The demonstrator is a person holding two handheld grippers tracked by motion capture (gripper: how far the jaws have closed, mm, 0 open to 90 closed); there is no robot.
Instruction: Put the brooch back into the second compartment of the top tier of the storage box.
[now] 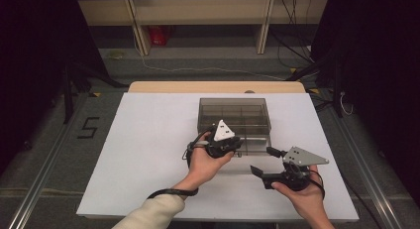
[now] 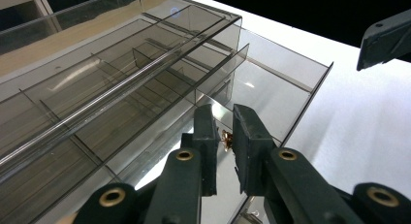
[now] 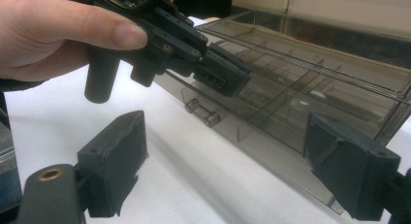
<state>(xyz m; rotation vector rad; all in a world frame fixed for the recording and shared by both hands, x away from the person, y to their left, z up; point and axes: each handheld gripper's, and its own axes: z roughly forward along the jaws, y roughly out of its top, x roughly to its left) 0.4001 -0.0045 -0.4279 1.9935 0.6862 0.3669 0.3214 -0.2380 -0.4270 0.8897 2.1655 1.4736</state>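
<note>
pinching a small brass item (image 2: 226, 136) too tiny to identify, left gripper (image 2: 224, 136) jaws

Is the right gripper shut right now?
No: the right gripper has its black jaws spread wide apart, with white table and the smoky transparent plastic drawer box between them.

A clear smoked-plastic drawer box w/ inner dividers (image 1: 234, 121) is set on the white table board (image 1: 148, 149), right of centre. Its lower drawer (image 1: 255, 144) is pulled out toward the near edge; a small brass-coloured item (image 2: 226, 136) is held above it between the left gripper (image 2: 224, 132) jaws.
</note>
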